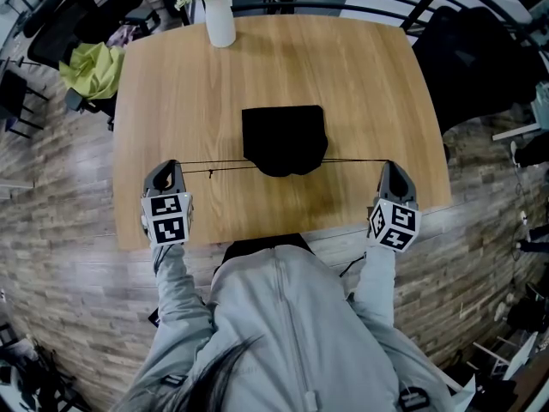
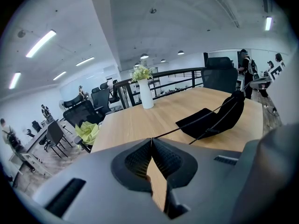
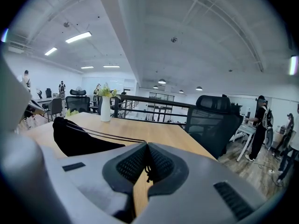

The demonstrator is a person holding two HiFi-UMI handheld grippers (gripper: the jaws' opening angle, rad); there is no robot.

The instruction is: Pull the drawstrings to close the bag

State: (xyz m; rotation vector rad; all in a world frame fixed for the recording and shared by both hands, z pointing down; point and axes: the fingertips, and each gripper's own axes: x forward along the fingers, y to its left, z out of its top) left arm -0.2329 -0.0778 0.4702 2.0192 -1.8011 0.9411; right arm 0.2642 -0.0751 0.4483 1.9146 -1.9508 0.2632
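Observation:
A black drawstring bag (image 1: 284, 139) lies in the middle of the wooden table (image 1: 197, 84), its gathered mouth toward me. Thin black drawstrings (image 1: 214, 166) run taut from the mouth to both sides. My left gripper (image 1: 172, 166) is shut on the left string end (image 2: 161, 136) near the table's front left. The right gripper (image 1: 390, 166) is shut on the right string end (image 3: 147, 166), where a small knot shows between the pads. In the left gripper view the bag (image 2: 212, 119) stands puckered up to the right; in the right gripper view the bag (image 3: 74, 136) sits at the left.
A white vase with flowers (image 1: 219, 11) stands at the table's far edge. A yellow-green cloth (image 1: 93, 69) lies on a chair off the left side. A black office chair (image 3: 212, 120) stands beyond the table's right. People stand in the background (image 3: 259, 125).

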